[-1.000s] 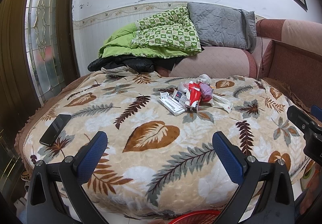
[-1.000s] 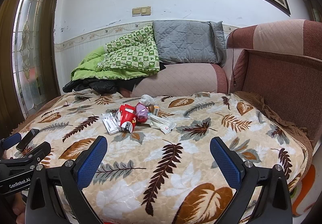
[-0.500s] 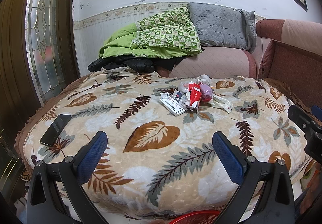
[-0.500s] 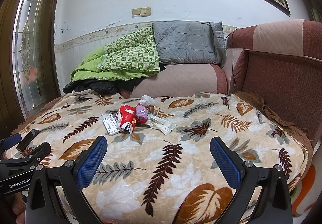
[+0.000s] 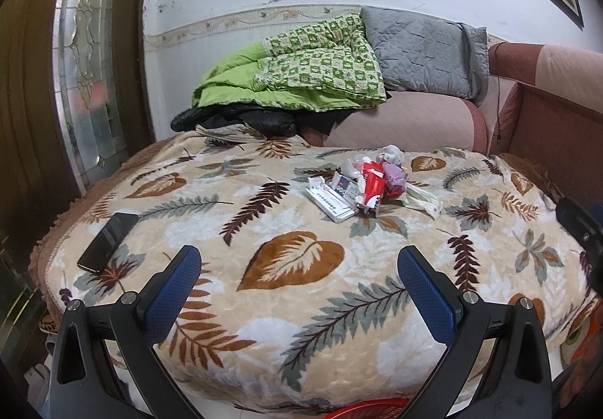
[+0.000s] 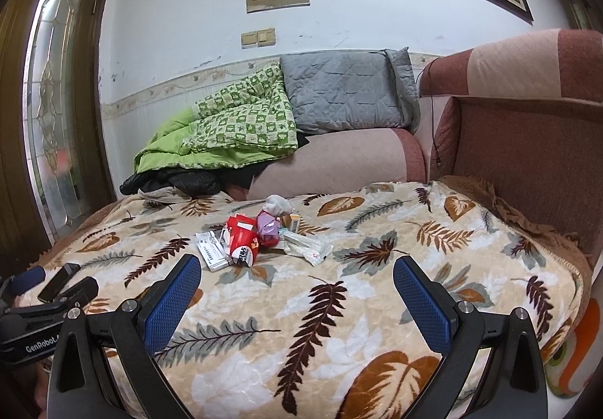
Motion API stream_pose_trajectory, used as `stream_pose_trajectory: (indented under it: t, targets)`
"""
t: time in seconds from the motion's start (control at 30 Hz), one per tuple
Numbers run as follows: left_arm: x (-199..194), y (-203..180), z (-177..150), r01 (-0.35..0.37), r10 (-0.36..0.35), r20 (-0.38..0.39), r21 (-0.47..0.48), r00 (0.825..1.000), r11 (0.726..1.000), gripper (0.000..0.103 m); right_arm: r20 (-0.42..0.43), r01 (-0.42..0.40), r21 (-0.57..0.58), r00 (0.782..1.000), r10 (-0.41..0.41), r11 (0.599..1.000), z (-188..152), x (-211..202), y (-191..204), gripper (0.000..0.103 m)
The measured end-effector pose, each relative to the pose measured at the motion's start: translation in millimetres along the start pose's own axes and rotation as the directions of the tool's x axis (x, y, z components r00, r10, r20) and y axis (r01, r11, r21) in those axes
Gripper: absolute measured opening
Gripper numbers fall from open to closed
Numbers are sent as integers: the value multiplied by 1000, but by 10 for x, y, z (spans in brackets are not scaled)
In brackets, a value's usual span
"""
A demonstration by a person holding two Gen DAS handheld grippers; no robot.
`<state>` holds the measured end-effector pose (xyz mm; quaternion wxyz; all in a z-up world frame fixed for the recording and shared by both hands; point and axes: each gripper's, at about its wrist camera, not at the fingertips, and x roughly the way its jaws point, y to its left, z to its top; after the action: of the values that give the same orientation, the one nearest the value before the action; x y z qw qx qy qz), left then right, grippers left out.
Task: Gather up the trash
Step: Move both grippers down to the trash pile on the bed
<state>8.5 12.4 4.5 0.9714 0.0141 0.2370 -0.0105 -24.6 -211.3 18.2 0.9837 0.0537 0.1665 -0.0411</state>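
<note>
A small pile of trash lies on the leaf-patterned blanket (image 5: 294, 260): a red wrapper (image 5: 373, 185), a flat white box (image 5: 331, 200), a purple wrapper (image 5: 394, 178), a crumpled white tissue (image 5: 392, 154) and a clear plastic wrapper (image 5: 424, 202). The right wrist view shows the same red wrapper (image 6: 243, 238), white box (image 6: 213, 249) and clear wrapper (image 6: 309, 245). My left gripper (image 5: 299, 268) is open and empty, well short of the pile. My right gripper (image 6: 297, 279) is open and empty, also short of it. A red basket rim (image 5: 371, 409) shows below the blanket's near edge.
A black phone (image 5: 109, 242) lies on the blanket at the left. A green quilt (image 5: 301, 76), a grey cushion (image 5: 422, 46) and dark clothes (image 5: 233, 121) are piled on the sofa (image 5: 407, 121) behind. A glass door (image 5: 86, 80) stands at the left.
</note>
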Motion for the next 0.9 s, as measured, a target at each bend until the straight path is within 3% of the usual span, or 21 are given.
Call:
stream_pose_trajectory:
  t: [0.1, 0.27, 0.5, 0.57, 0.77, 0.83, 0.9]
  targets:
    - [54, -27, 98, 39, -39, -21, -1, 999, 999, 103, -23, -24, -9, 999, 24, 1000, 38, 62, 20, 103]
    - [145, -102, 390, 70, -71, 16, 37, 997, 997, 103, -20, -35, -51, 999, 35, 998, 229, 262, 49, 103]
    - [586, -244, 716, 126, -127, 12, 68, 992, 990, 103, -95, -158, 23, 983, 159, 987, 526, 1046, -103, 102]
    - [831, -307, 765, 156, -155, -20, 68, 988, 985, 103, -116, -169, 17, 979, 170, 986, 573, 1331, -104, 99]
    - [1662, -531, 877, 215, -205, -105, 97, 973, 972, 95, -224, -243, 61, 942, 251, 968, 573, 2277, -172, 85]
    - [1934, -594, 872, 203, -188, -132, 110, 973, 973, 83, -264, -276, 117, 918, 298, 954, 500, 2597, -208, 83]
    - [2183, -616, 838, 227, -210, -174, 85, 962, 970, 73, -296, -288, 157, 899, 323, 945, 435, 2830, -221, 82]
